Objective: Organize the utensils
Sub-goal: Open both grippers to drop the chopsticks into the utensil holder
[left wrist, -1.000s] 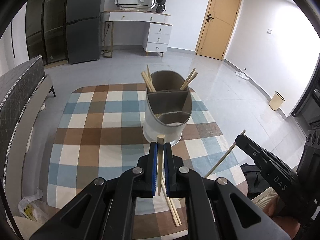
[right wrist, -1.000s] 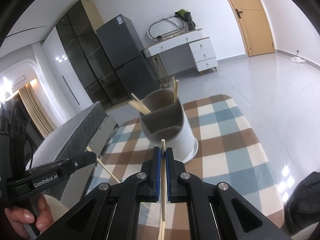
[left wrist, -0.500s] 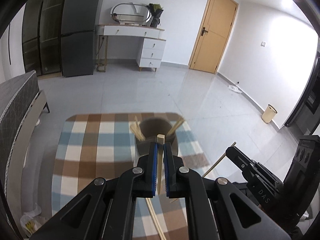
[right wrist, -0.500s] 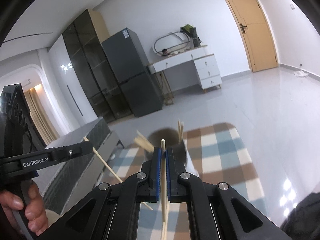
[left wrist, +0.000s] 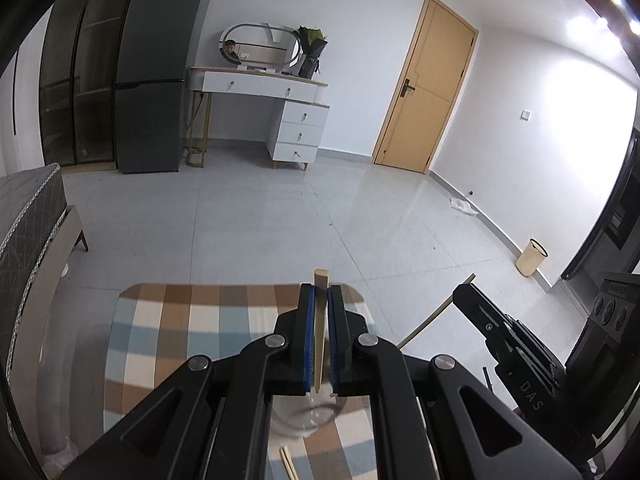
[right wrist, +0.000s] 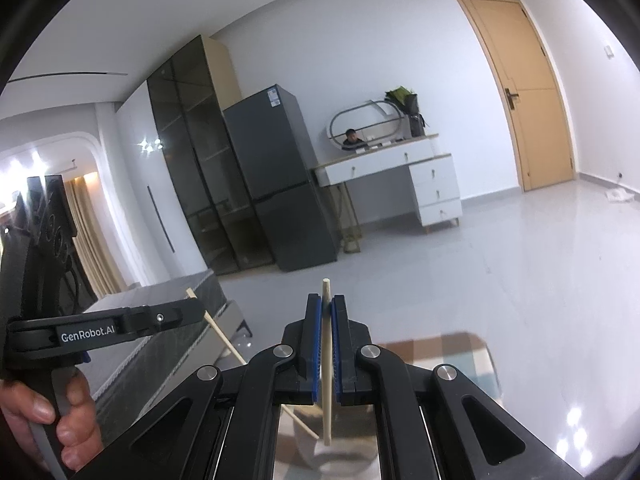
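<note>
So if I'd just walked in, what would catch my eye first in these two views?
Probably the left gripper, low in the middle of the left wrist view, clamping a chopstick over the checked tablecloth. The right gripper pinches another chopstick, with the dark fridge behind.

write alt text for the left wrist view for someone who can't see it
The left gripper is shut on a single wooden chopstick, held above a table with a checked cloth. To the right, the right gripper grips another chopstick. Beyond lie a grey tiled floor, a white dresser and a wooden door.
</note>
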A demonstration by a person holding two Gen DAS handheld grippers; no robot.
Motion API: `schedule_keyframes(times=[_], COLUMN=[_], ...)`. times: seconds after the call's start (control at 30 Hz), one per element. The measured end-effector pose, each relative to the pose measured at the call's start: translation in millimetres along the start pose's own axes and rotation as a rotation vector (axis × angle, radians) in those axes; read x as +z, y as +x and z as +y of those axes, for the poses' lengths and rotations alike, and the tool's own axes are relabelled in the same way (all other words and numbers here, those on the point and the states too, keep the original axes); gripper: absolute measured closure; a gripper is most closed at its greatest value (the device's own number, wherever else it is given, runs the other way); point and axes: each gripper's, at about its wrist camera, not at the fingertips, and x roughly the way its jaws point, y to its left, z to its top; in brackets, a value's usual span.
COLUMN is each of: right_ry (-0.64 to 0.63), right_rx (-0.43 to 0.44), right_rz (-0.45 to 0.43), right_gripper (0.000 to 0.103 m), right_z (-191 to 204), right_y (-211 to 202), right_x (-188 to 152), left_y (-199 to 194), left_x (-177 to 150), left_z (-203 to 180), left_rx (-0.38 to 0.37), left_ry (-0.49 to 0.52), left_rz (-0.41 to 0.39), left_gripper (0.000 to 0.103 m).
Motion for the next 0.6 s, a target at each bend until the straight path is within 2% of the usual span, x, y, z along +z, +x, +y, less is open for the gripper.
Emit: schedule_keyframes(times=[0.27, 0.6], right_ry=[-0.020, -0.028], right_rx=[-0.012, -0.018], right_rz=[-0.011, 0.029], right_gripper=[0.099, 0.099], right_z=[0, -3], right_y=[31, 54], right_x=[6, -6], left_y=[23, 49], left_x=[8, -10], left_z=[5, 20], left_rx=[0.017, 0.043], left_ry=[0.038, 0.023], left_rz=[-0.002, 0.055], left_gripper=[0.101, 0.101])
